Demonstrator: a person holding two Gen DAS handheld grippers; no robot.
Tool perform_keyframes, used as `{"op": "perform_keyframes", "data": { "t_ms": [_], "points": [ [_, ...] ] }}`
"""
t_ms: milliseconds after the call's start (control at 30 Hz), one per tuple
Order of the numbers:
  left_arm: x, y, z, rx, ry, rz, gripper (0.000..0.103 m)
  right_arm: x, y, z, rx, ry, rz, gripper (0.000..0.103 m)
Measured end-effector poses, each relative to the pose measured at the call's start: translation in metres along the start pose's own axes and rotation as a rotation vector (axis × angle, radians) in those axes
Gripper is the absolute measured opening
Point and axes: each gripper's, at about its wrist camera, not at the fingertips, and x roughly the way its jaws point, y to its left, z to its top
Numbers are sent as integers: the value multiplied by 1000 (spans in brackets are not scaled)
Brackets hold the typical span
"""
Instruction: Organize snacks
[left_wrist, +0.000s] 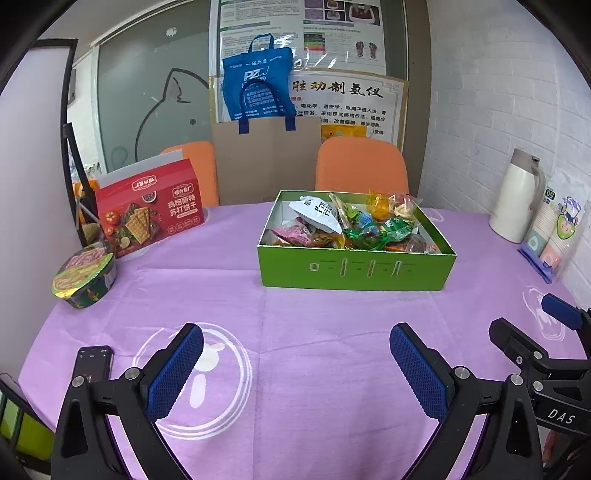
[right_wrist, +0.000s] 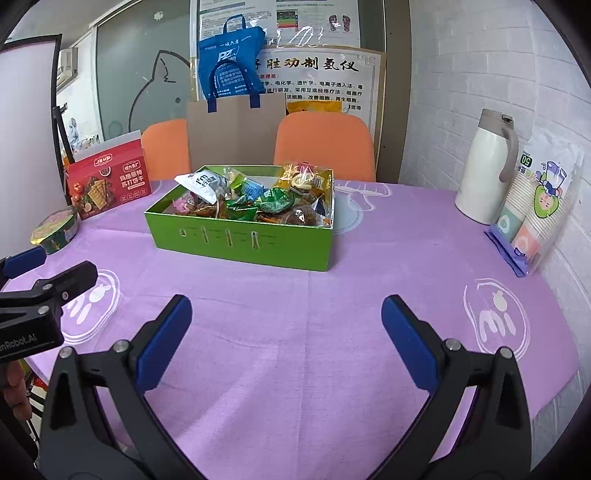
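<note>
Both grippers, left (left_wrist: 296, 363) and right (right_wrist: 287, 338), hung spread apart and empty over the worktop (left_wrist: 314, 332). Green box (left_wrist: 354, 267) held snacks (left_wrist: 347, 225); cracker box (left_wrist: 147, 208) stood well left.

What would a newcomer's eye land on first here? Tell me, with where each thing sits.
First, the green box in the middle of the purple tablecloth, heaped with wrapped snacks. Next, at the table's left edge, the red cracker box standing upright with a sealed noodle bowl in front of it. Closest to the cameras, the left tongs and right tongs hang open and empty over the cloth.
</note>
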Motion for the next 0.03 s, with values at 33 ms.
{"op": "perform_keyframes", "data": {
  "t_ms": [33],
  "points": [
    [0,0,0,-1,1,2,103,-1,0,0,3,-2,-3,102]
  ]
}}
